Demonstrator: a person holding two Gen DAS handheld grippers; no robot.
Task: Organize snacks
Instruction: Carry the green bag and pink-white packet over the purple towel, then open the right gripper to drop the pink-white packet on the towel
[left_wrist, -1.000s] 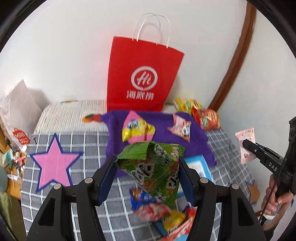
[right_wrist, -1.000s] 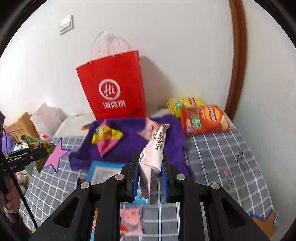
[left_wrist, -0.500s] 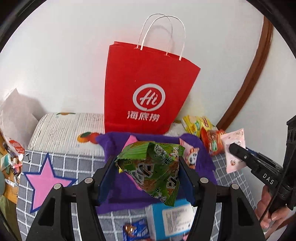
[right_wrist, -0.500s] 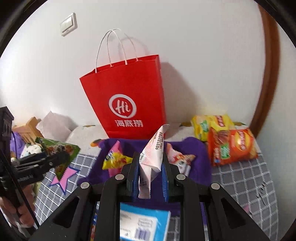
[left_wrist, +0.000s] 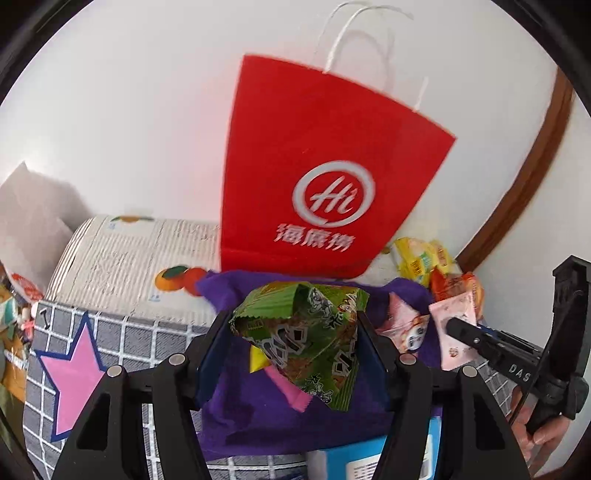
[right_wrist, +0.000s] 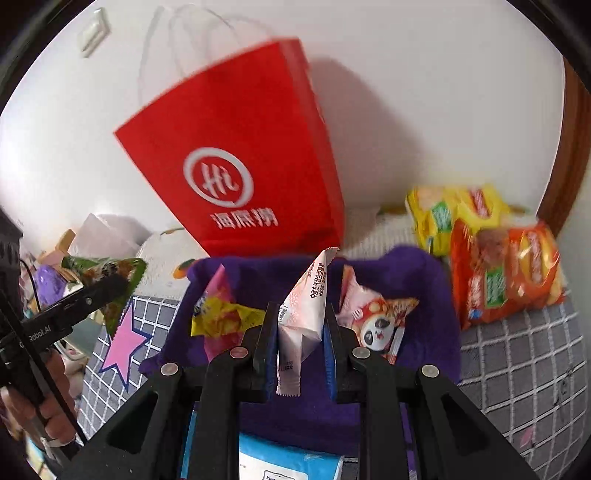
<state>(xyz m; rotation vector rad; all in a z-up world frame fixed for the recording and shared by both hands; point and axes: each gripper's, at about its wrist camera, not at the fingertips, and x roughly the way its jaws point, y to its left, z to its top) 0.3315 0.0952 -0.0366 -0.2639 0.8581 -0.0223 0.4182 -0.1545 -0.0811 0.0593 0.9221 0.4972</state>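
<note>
My left gripper (left_wrist: 295, 332) is shut on a green snack packet (left_wrist: 306, 332) and holds it up over a purple cloth (left_wrist: 266, 410). My right gripper (right_wrist: 301, 325) is shut on a pink-white snack packet (right_wrist: 303, 314), also above the cloth (right_wrist: 424, 295). A red paper bag (left_wrist: 317, 170) with white handles stands behind the cloth against the wall; it also shows in the right wrist view (right_wrist: 240, 162). On the cloth lie a yellow-pink packet (right_wrist: 221, 317) and a panda packet (right_wrist: 373, 321). The right gripper with its packet (left_wrist: 456, 325) shows at the right of the left wrist view.
Yellow (right_wrist: 454, 210) and orange (right_wrist: 506, 269) chip bags lie at the back right on a grey checked sheet (right_wrist: 517, 369). A pink star (left_wrist: 74, 373) marks the sheet at left. A blue packet (right_wrist: 273, 461) lies below the grippers. A white ribbed pillow (left_wrist: 122, 258) sits at back left.
Both grippers have moved forward and closer to the red bag, each still holding its packet. The bag looks larger, and the loose snacks near the front have dropped out of view.
</note>
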